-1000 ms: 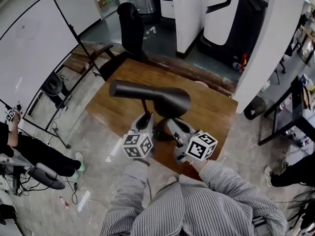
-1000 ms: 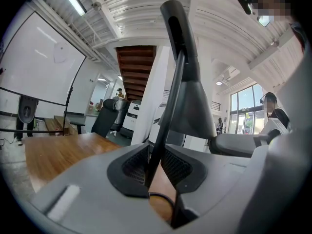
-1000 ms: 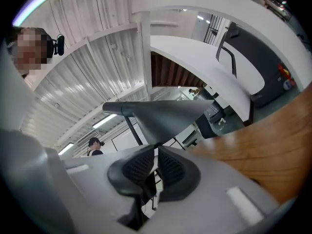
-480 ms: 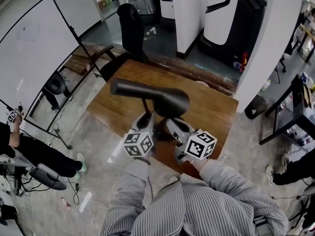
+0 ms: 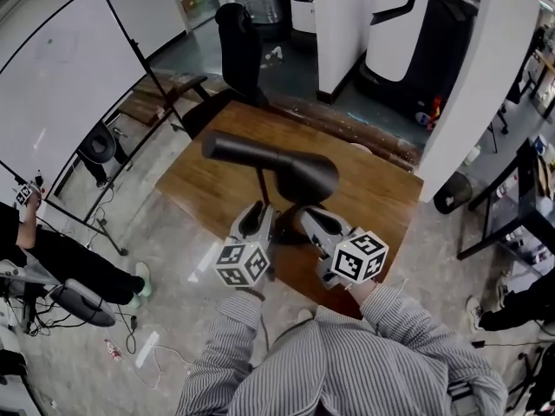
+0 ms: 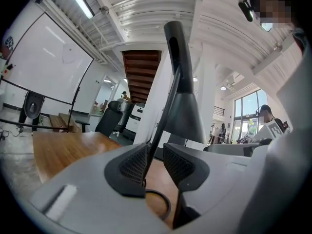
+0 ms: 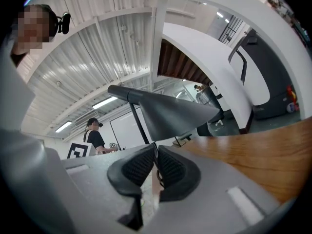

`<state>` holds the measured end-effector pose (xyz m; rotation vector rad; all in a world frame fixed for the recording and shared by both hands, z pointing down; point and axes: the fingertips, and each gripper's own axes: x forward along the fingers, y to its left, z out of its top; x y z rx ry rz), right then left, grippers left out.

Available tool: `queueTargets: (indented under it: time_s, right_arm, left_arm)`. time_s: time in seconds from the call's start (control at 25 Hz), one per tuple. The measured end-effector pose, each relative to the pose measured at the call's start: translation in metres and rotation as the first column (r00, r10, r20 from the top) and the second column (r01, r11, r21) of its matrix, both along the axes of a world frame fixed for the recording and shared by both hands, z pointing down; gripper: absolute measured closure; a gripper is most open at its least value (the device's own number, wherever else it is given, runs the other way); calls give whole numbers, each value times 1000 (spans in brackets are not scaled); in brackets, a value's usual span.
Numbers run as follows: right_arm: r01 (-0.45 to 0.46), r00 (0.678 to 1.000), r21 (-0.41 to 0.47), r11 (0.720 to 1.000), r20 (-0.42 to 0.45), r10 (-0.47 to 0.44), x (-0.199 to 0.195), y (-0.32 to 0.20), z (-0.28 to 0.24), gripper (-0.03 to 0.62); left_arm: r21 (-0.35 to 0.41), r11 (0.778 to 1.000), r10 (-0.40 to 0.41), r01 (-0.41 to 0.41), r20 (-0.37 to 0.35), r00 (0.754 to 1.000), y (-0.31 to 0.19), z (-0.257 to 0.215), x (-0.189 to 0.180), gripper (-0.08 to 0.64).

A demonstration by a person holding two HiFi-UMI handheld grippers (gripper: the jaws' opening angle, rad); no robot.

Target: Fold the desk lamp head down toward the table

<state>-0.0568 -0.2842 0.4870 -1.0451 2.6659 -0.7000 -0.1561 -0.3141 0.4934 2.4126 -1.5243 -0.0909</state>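
Note:
A black desk lamp stands on the wooden table [image 5: 208,185]. Its cone head [image 5: 299,176] and long arm [image 5: 238,150] lie roughly level above the thin stem [image 5: 261,187]. My left gripper [image 5: 260,211] sits at the stem. In the left gripper view the stem [image 6: 161,116] runs between the jaws of my left gripper [image 6: 155,152] against the left pad, a gap shows on the other side, and the jaws are opening. My right gripper [image 5: 305,217] is beside it under the cone. In the right gripper view my right gripper [image 7: 156,156] has its pads nearly together on a thin black lamp rod, with the cone [image 7: 173,113] above.
A whiteboard on a stand [image 5: 61,94] is at the left, and a black office chair [image 5: 238,46] stands beyond the table's far edge. A person [image 5: 35,250] sits at the lower left. A white pillar [image 5: 473,68] rises at the right, and the table's near edge is by my grippers.
My left gripper has drawn back slightly toward me along the stem. The lamp head and arm keep the same pose. The right gripper has stayed in place.

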Motion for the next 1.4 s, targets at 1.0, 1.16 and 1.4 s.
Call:
queueTargets:
  time_s: [1.0,1.16,1.4]
  right_arm:
    - [147,929,-78,986,-331,-165,-25,92,77,592]
    - [145,929,-66,987,-333,-158,-24,91,76,592]
    - [133,932,-58,989,-332,-145,-20,88,76,592]
  left_arm:
    - [-192,977,85,-94,-52,995,123,65,46,555]
    - [-197,976,80,-91,-64,995,123,67,45,555]
    - [-191,978,75,-84,-52,996,122,68,46,555]
